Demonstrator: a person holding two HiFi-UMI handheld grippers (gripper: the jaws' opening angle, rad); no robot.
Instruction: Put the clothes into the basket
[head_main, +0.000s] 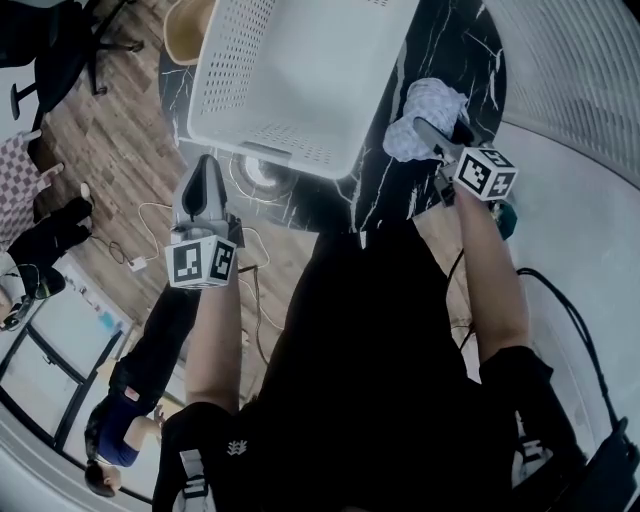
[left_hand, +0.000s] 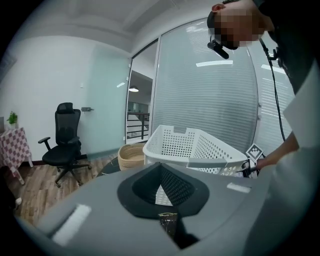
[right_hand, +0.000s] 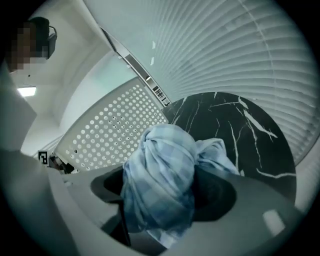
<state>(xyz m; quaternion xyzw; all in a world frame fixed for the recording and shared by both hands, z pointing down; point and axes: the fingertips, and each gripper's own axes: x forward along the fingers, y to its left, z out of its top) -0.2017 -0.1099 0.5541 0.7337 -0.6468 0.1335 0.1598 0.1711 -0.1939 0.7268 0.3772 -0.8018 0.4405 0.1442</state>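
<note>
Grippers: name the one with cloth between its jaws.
Right gripper: blue checked cloth sits between its open jaws; the left gripper holds nothing.

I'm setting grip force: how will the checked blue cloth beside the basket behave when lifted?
Probably floppy: the checked cloth lies bunched in soft folds between the right tongs, so it should sag and drape. Likely light for its size, being thin fabric. A loose end may trail across the black table.

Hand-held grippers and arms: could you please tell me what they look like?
The left hand-held gripper and right hand-held gripper are grey with dark jaws. Each carries a cube of black-and-white square markers. The person wears a black top with short sleeves.
</note>
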